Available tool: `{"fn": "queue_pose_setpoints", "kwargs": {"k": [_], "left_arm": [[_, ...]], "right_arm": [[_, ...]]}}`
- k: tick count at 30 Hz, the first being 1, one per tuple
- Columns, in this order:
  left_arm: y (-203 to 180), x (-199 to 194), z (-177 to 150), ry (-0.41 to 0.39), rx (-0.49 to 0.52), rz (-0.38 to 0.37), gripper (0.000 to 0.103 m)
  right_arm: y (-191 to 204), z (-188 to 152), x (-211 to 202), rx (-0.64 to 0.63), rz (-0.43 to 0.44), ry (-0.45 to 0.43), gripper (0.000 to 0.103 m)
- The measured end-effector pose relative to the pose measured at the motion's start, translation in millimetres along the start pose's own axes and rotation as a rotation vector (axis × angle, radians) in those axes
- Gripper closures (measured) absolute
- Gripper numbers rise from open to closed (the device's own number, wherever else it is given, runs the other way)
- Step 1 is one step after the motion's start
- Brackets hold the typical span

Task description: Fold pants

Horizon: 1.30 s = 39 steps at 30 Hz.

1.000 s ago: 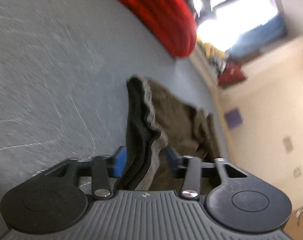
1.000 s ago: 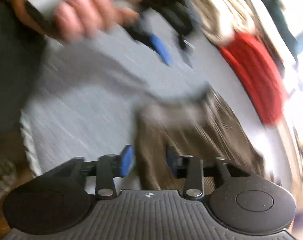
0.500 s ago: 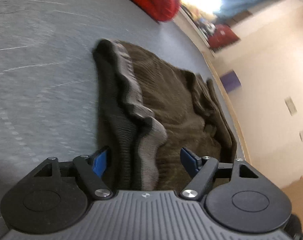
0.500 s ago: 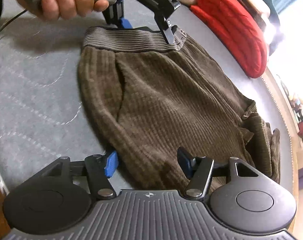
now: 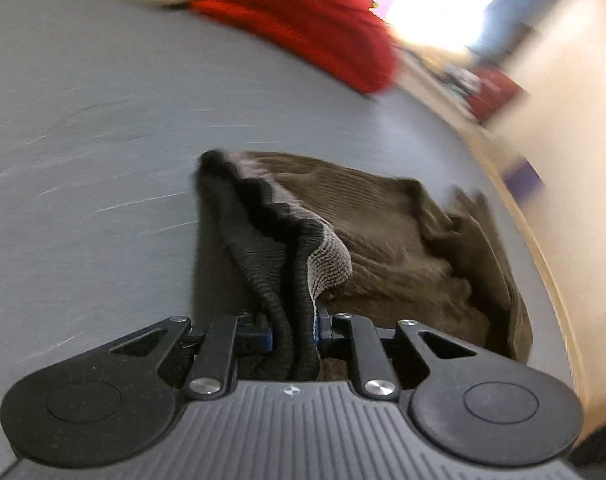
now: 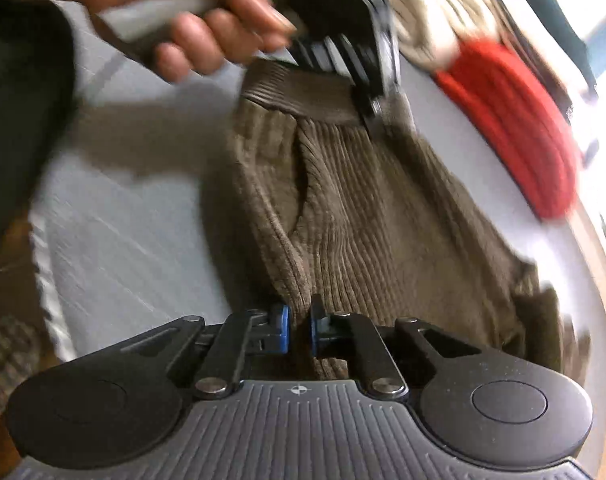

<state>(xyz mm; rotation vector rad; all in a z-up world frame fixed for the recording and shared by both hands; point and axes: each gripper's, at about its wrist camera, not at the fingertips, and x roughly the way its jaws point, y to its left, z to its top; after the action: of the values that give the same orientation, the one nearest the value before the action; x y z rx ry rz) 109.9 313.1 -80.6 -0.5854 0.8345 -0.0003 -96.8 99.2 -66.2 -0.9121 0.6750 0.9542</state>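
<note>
Since half a second ago both sets of fingers have gone from spread wide around the cloth to closing on it, and both views have blurred with motion. The left gripper point(image 5: 293, 330) pinches the ribbed waistband point(image 5: 303, 248) at its near corner, the band bunched between the blue pads. The right gripper point(image 6: 299, 330) pinches the side edge of the pants point(image 6: 363, 208), a fold of brown cord squeezed between its fingers.

The pants lie on the grey bed point(image 5: 103, 140), near the red cushion point(image 5: 315, 20). Their long axis runs from the waistband, under the left hand point(image 6: 207, 24), away to the crumpled legs point(image 5: 475, 240) at the far edge. So the left hand holds the top end and the right hand sits further down the same side. Any fold likely carries this held side across or toward the legs.
</note>
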Motion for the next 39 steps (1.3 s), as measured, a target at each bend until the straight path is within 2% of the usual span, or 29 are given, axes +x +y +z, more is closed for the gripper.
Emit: {"fn": "queue_pose_setpoints", "kwargs": {"k": [2,4,5,7,9,10,11,13,16,18,20,24,27,29,31,33,34,37,39], "left_arm": [[23,-23,-9,-0.020,-0.072,0.084,0.084],[28,-36,-17,-0.031,-0.106,0.163,0.072],[24,-39,-18,-0.043,-0.099,0.200,0.063],[4,-55,-22,-0.145,-0.036,0.335,0.061],[-16,-67,-26,-0.223,0.016,0.398,0.049],[-25,-73,-31,-0.268,0.036,0.396,0.047],[-34,-77,-35,-0.291,0.057,0.385,0.046],[-53,-75,-45,-0.300,0.116,0.343,0.044],[-81,-58,-59,-0.260,0.198,0.274,0.044],[-91,-50,-71,-0.221,0.227,0.241,0.044],[-109,-39,-82,-0.193,0.253,0.227,0.044],[-126,-48,-107,-0.180,0.285,0.227,0.044],[-132,-54,-131,-0.151,0.279,0.258,0.043],[-134,-47,-139,-0.097,0.291,0.262,0.043],[-135,-32,-143,-0.056,0.333,0.276,0.043],[-129,-16,-141,-0.024,0.328,0.272,0.043],[-125,-8,-138,-0.013,0.310,0.263,0.043],[-120,10,-136,0.028,0.306,0.254,0.043],[-116,22,-139,0.082,0.310,0.266,0.043]], "right_arm": [[17,22,-3,-0.035,0.048,-0.035,0.094],[34,43,-2,-0.048,0.101,-0.052,0.093],[40,50,-4,-0.056,0.107,-0.043,0.090],[49,57,3,-0.073,0.092,-0.001,0.088],[43,57,-3,-0.061,0.082,0.001,0.076],[35,54,-10,-0.035,0.087,-0.007,0.069],[25,49,-18,-0.004,0.077,-0.021,0.066],[-7,37,-37,0.061,0.030,-0.052,0.065],[-63,5,-71,0.212,-0.050,-0.112,0.064],[-105,-21,-95,0.335,-0.118,-0.162,0.058],[-153,-45,-108,0.455,-0.207,-0.201,0.050],[-231,-88,-118,0.675,-0.334,-0.217,0.048],[-277,-116,-100,0.797,-0.389,-0.177,0.046],[-294,-133,-71,0.864,-0.397,-0.094,0.046],[-316,-147,-41,0.983,-0.374,0.049,0.048],[-335,-158,-24,1.135,-0.322,0.078,0.048],[-338,-158,-17,1.170,-0.293,0.073,0.048],[-348,-150,13,1.152,-0.297,0.106,0.048],[-350,-147,24,1.130,-0.292,0.117,0.048]]}}
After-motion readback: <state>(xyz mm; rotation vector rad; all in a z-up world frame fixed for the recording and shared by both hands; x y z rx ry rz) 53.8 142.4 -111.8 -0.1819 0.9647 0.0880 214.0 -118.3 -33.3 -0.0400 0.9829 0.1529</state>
